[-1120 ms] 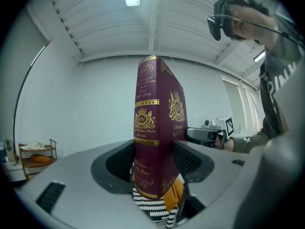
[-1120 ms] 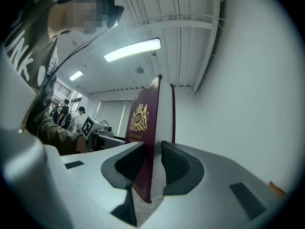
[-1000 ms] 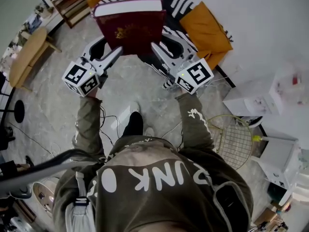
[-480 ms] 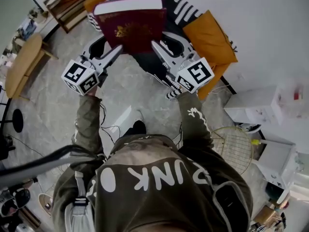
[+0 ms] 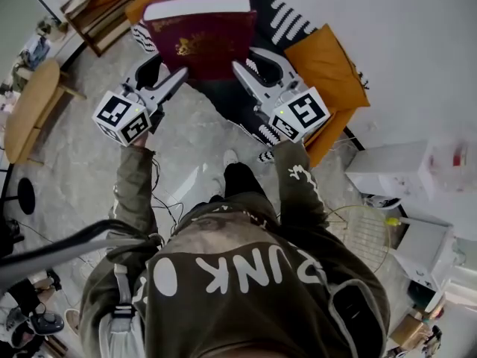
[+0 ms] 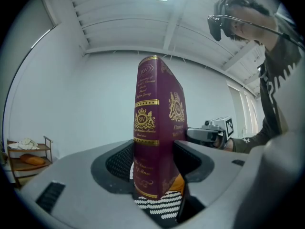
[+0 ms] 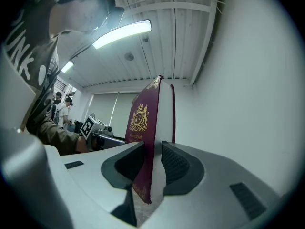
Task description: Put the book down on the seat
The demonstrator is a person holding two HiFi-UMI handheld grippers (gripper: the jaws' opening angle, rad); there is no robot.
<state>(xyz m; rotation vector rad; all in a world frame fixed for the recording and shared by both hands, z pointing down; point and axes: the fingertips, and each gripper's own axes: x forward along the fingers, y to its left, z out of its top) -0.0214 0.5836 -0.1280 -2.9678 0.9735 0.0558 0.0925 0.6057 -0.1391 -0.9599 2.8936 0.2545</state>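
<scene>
**So, book's up in the air over the seat**

Biggest thing first: the seat, a black-and-white striped pad with orange cushions, lies on the floor just past both sets of jaws and below them. The book, a thick maroon hardback with gold print, hangs above it, clear of the pad, carried between the two tools. The left gripper is clamped across the covers at the spine end. The right gripper pinches the opposite end, where the white page edges show.

My take on doing this well: lower both sides at the same rate and aim for the flat striped part rather than a cushion slope. Only let the jaws go once the cover is resting there. Release one side early and it'll probably twist out.
</scene>
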